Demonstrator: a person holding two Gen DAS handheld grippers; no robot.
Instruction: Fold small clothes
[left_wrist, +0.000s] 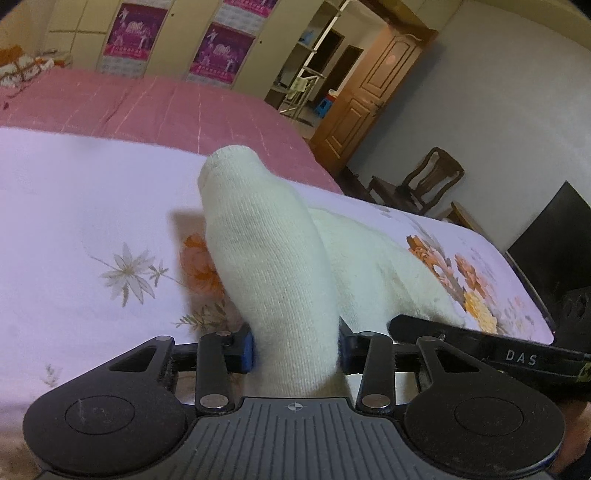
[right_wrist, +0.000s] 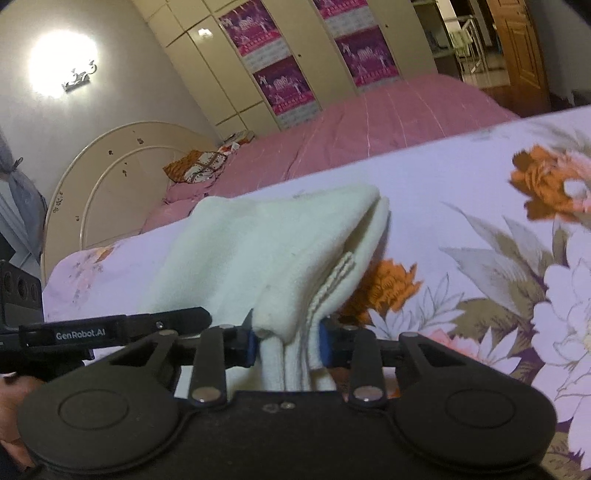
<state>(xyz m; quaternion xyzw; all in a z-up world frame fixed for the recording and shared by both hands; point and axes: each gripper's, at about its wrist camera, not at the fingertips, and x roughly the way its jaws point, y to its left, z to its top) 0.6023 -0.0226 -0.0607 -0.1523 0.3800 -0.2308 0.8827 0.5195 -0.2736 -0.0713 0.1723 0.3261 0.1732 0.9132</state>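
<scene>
A white knitted sock (left_wrist: 273, 258) lies on the floral sheet (left_wrist: 92, 221). My left gripper (left_wrist: 297, 349) is shut on one end of the sock, and its toe end sticks up and forward past the blue pads (left_wrist: 248, 350). My right gripper (right_wrist: 288, 343) is shut on the folded cuff end of the white sock (right_wrist: 258, 251), with several layers bunched between the blue pads (right_wrist: 325, 345). The right gripper's black finger (left_wrist: 480, 343) shows at the right of the left wrist view. The left gripper's finger (right_wrist: 110, 330) shows at the left of the right wrist view.
The floral sheet (right_wrist: 480, 221) covers the near surface. Behind it lies a pink bedspread (left_wrist: 147, 107) with a round cream headboard (right_wrist: 122, 173). A wardrobe with purple posters (left_wrist: 218, 51), a wooden door (left_wrist: 376, 92), a wooden chair (left_wrist: 424, 181) and a dark screen (left_wrist: 554, 236) stand beyond.
</scene>
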